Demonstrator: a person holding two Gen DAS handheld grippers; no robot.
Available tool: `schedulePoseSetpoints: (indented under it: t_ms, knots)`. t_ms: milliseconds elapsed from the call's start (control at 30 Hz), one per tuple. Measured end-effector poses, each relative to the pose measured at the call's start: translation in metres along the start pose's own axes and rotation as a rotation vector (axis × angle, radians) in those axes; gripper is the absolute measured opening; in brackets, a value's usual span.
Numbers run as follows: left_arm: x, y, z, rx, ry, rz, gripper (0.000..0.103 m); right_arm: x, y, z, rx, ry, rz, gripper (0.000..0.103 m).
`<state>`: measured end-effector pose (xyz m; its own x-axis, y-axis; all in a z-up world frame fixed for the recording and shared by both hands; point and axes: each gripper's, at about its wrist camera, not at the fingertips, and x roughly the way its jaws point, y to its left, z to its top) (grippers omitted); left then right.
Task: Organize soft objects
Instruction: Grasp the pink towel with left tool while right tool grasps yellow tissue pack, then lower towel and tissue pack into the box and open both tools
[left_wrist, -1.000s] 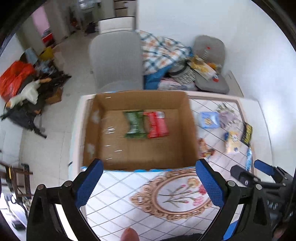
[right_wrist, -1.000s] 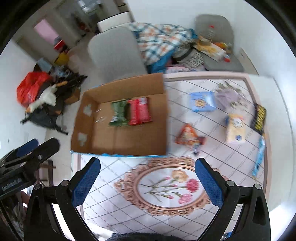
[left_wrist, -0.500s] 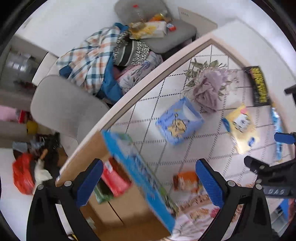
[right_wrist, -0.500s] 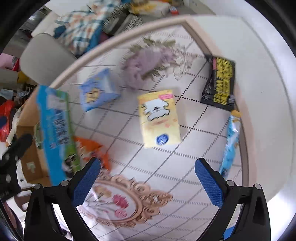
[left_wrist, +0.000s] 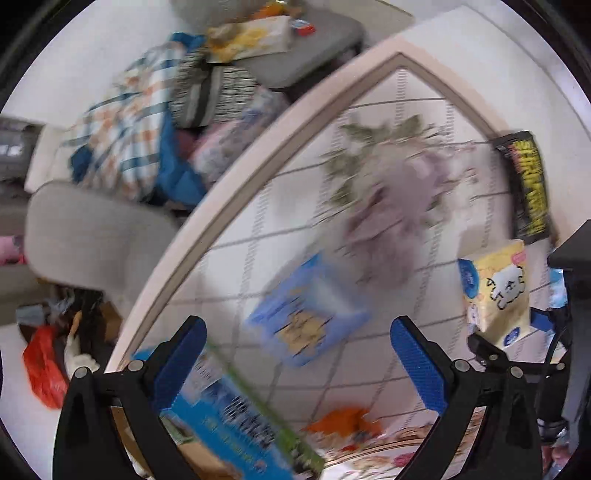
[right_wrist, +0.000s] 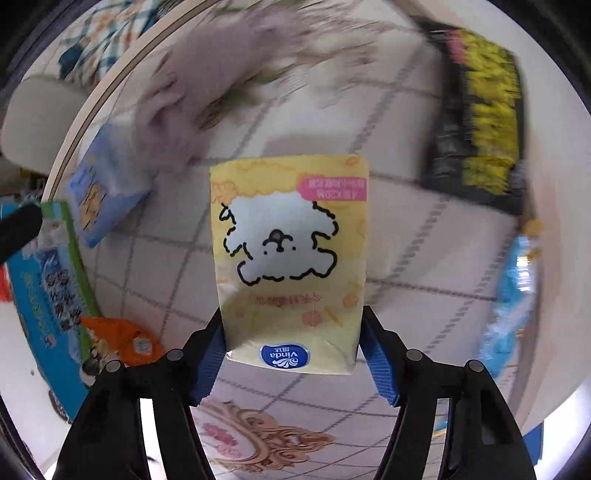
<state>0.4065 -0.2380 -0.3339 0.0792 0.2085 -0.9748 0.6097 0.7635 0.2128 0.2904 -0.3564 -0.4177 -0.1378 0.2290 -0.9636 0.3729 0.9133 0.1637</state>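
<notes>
While right gripper (right_wrist: 291, 347) clamps yellow tissue pack (right_wrist: 290, 258), left gripper (left_wrist: 295, 354) wide open, empty, above table (left_wrist: 295, 184)

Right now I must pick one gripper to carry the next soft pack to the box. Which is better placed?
Right. The right gripper has both fingers against the yellow tissue pack, apparently lifted. The left gripper is open and holds nothing, with the blue tissue pack ahead of it.

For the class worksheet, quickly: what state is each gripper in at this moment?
Left gripper: open, holding nothing, above the blue tissue pack.
Right gripper: shut on the yellow tissue pack.
</notes>
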Motion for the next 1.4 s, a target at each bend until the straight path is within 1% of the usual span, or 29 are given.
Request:
schedulePoseSetpoints:
  t_ms: [133,200,267,333,367,400,467,600,667,733,767,867,967,1067,1100,1167,1200,1267,1300,1367,1400]
  knots:
    - [0.015,-0.031,0.037,0.111,0.022,0.002,0.102,-0.007,-0.025,0.01,0.044,-0.006,0.005,0.069]
    - [0.03,-0.043,0.053,0.142,0.06,-0.022,0.102,-0.01,-0.032,0.013,0.05,-0.011,0.0,0.069]
    - [0.043,-0.05,0.064,0.15,0.087,-0.025,0.1,-0.012,-0.037,0.016,0.056,-0.013,-0.007,0.069]
    - [0.058,-0.058,0.073,0.149,0.11,-0.025,0.078,-0.012,-0.042,0.018,0.066,-0.012,-0.007,0.069]
    - [0.064,-0.059,0.075,0.146,0.124,-0.026,0.055,-0.012,-0.044,0.02,0.07,-0.012,-0.005,0.069]
    - [0.071,-0.062,0.076,0.135,0.149,-0.047,0.04,-0.013,-0.046,0.021,0.073,-0.012,-0.002,0.069]
    - [0.066,-0.061,0.075,0.109,0.126,-0.047,0.035,-0.013,-0.049,0.02,0.08,-0.015,0.003,0.069]
    - [0.05,-0.063,0.058,0.069,0.074,-0.018,0.032,-0.02,-0.043,0.014,0.084,-0.039,0.004,0.068]
    - [0.04,-0.062,0.048,0.041,0.043,-0.028,0.032,-0.026,-0.041,0.014,0.084,-0.047,0.001,0.068]
    - [0.028,-0.059,0.037,0.01,0.01,-0.035,0.032,-0.024,-0.048,0.022,0.085,-0.054,0.0,0.068]
    - [0.019,-0.058,0.03,-0.007,-0.009,-0.045,0.032,-0.027,-0.047,0.02,0.087,-0.059,0.001,0.068]
    - [0.001,-0.056,0.015,-0.042,-0.035,-0.076,0.032,-0.039,-0.045,0.021,0.079,-0.08,-0.003,0.068]
    - [-0.027,-0.046,-0.007,-0.107,-0.09,-0.124,0.032,-0.058,-0.038,0.009,0.062,-0.115,-0.004,0.067]
    - [-0.053,-0.034,-0.03,-0.168,-0.15,-0.157,0.032,-0.083,-0.024,-0.008,0.027,-0.16,-0.003,0.067]
    - [-0.068,-0.026,-0.045,-0.206,-0.181,-0.174,0.032,-0.09,-0.019,-0.013,0.014,-0.172,-0.004,0.067]
    - [-0.082,-0.007,-0.064,-0.259,-0.217,-0.201,0.032,-0.107,-0.006,-0.028,-0.015,-0.2,0.001,0.067]
    - [-0.094,0.004,-0.082,-0.301,-0.243,-0.227,0.032,-0.117,0.001,-0.036,-0.033,-0.214,0.008,0.067]
    - [-0.105,0.022,-0.107,-0.353,-0.264,-0.255,0.032,-0.133,0.019,-0.054,-0.073,-0.236,0.027,0.067]
    - [-0.112,0.037,-0.129,-0.395,-0.277,-0.267,0.032,-0.139,0.027,-0.06,-0.089,-0.243,0.037,0.067]
    - [-0.118,0.061,-0.163,-0.455,-0.282,-0.29,0.032,-0.152,0.052,-0.077,-0.132,-0.258,0.06,0.067]
    - [-0.119,0.071,-0.174,-0.474,-0.282,-0.297,0.032,-0.154,0.064,-0.083,-0.148,-0.261,0.068,0.067]
